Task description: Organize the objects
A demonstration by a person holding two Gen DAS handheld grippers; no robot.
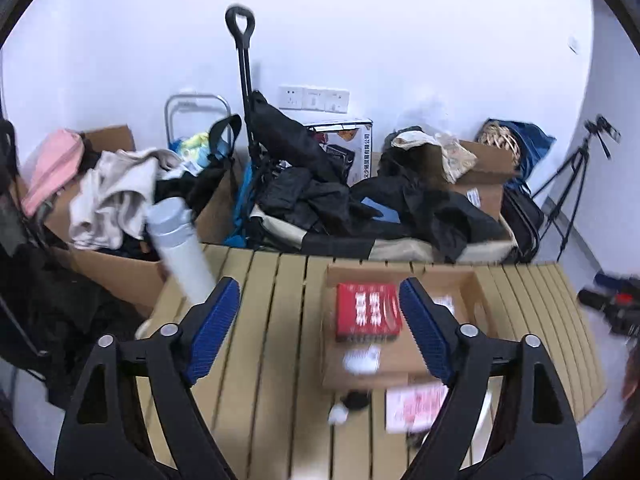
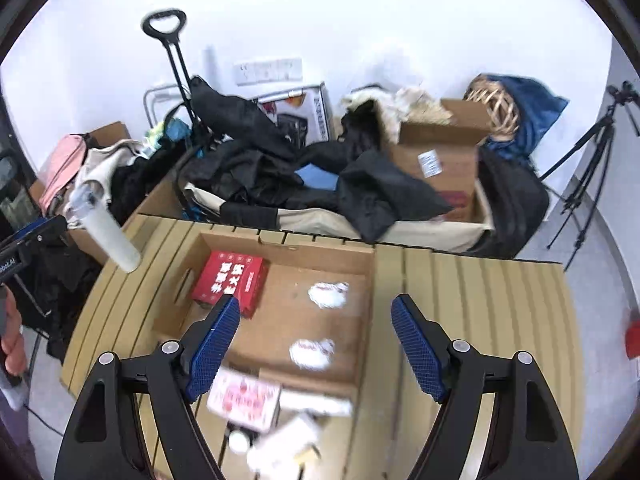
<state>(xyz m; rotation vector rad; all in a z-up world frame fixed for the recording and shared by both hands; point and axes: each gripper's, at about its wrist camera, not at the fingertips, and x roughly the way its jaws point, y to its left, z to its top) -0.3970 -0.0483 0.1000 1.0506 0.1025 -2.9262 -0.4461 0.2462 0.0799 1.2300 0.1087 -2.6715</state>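
An open shallow cardboard box (image 1: 472,280) (image 2: 360,256) sits on the slatted tan table (image 1: 272,320) (image 2: 480,300). In it lie a red box with white characters (image 1: 368,310) (image 2: 230,280) and white crumpled packets (image 2: 328,294). A pale cylindrical bottle (image 1: 180,248) (image 2: 110,236) is tilted at the table's left edge. A pink-and-white carton (image 1: 414,406) (image 2: 244,398) lies in front of the box. My left gripper (image 1: 320,320) is open above the table. My right gripper (image 2: 316,336) is open over the box.
Behind the table stand cardboard boxes of clothes (image 1: 108,184), a black trolley handle (image 1: 240,40), black garments in a beige bag (image 2: 320,184) and a tripod (image 2: 592,160). Small white and black items (image 1: 348,404) lie at the table's near edge.
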